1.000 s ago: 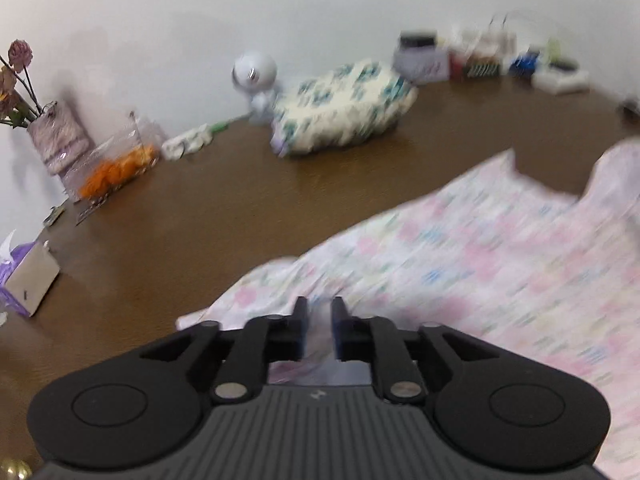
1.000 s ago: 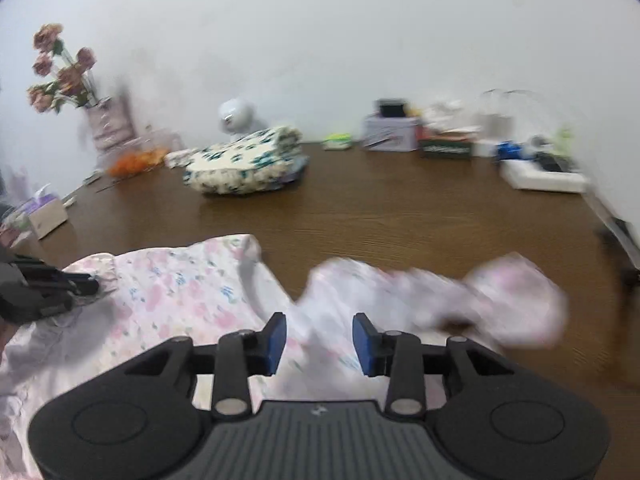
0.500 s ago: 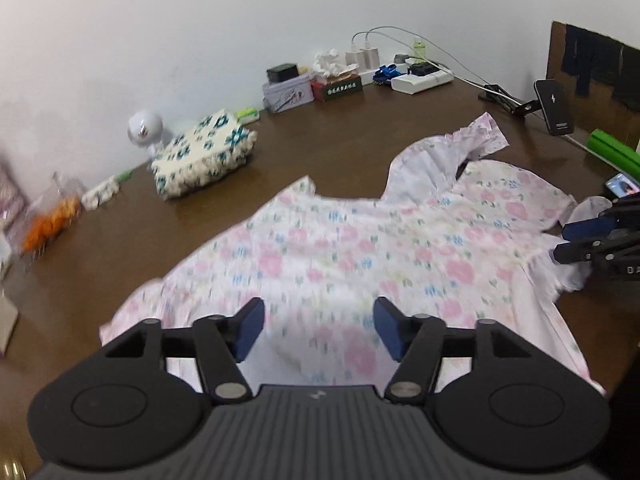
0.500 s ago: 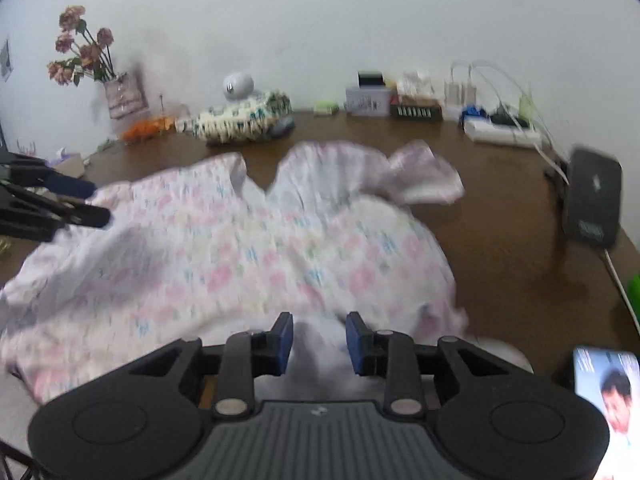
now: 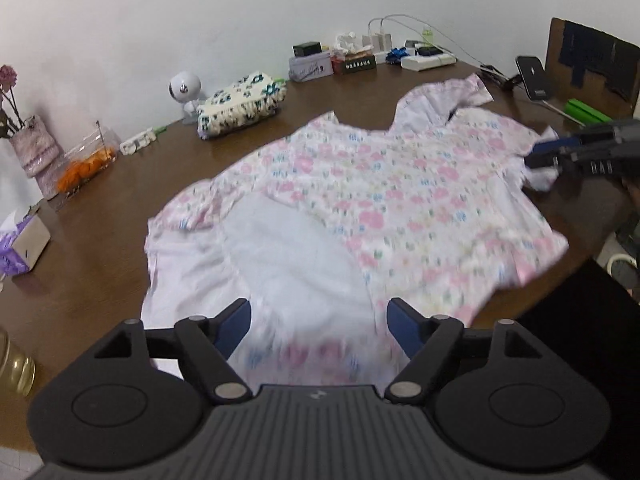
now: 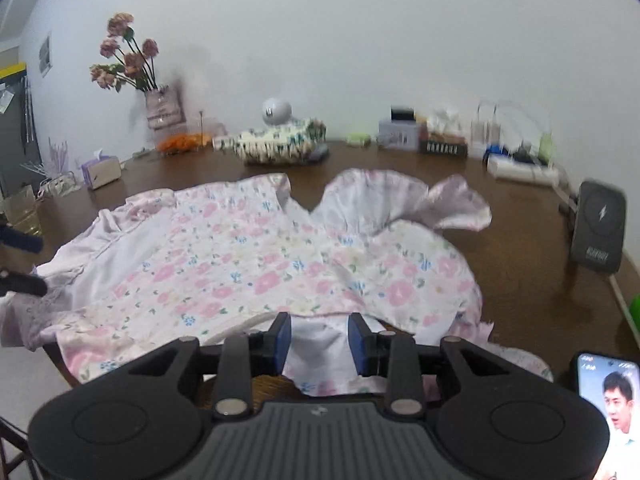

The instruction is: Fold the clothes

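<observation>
A pink floral garment [image 5: 400, 200] lies spread on the brown table [image 5: 100, 240], with its white inside turned up at the near left. It also shows in the right wrist view [image 6: 260, 264]. My left gripper [image 5: 318, 324] is open wide just above the garment's near edge and holds nothing. My right gripper [image 6: 320, 338] is open, with a white fold of the garment's near edge lying between its fingers. The right gripper also shows in the left wrist view [image 5: 560, 152] at the garment's right edge.
A folded green-patterned cloth [image 5: 240, 106] and a white round camera [image 5: 184, 88] stand at the back. A vase of flowers [image 6: 160, 108], an orange-filled container [image 5: 86, 164] and a tissue box [image 5: 24, 246] sit left. Boxes and chargers [image 6: 440, 140] line the wall; a phone [image 6: 612, 400] lies right.
Both grippers pulled back toward the table's near edge and the garment settled flat. The left gripper, shut on cloth a second ago, opened wide and let go. The right gripper opened somewhat.
</observation>
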The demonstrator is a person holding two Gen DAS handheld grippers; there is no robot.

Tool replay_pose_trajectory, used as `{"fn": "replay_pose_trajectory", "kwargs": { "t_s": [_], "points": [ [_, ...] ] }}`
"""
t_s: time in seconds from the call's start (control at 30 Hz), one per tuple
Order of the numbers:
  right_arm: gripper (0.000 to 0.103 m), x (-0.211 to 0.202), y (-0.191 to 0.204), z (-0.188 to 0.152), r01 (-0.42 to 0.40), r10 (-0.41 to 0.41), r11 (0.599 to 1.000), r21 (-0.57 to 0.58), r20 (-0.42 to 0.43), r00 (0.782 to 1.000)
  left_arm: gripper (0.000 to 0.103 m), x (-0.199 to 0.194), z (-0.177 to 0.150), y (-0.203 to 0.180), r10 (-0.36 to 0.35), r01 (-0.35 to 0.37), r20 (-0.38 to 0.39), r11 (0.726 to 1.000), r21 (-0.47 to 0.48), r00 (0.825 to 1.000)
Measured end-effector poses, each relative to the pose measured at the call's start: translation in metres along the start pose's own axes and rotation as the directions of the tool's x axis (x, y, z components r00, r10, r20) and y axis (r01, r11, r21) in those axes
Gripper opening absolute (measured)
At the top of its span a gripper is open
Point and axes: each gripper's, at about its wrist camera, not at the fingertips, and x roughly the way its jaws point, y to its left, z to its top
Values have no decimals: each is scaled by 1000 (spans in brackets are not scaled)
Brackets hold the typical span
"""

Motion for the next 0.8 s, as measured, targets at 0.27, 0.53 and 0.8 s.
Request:
{"fn": "replay_pose_trajectory", "kwargs": {
  "t_s": [0.27, 0.53, 0.8],
  "points": [
    [34, -9, 0, -4, -33, 33, 999, 11, -2, 999, 80, -24, -39, 4, -68, 67, 93, 998, 17, 993],
    [66, -50, 44, -20, -412, 434, 873, -263, 28, 901, 83, -18, -67, 9, -119, 112, 110, 992, 63, 987],
    [41, -17, 63, -33, -369, 369, 876, -311, -60, 927, 66, -7, -82, 20, -138, 118, 117, 979, 164, 984]
  ]
}}
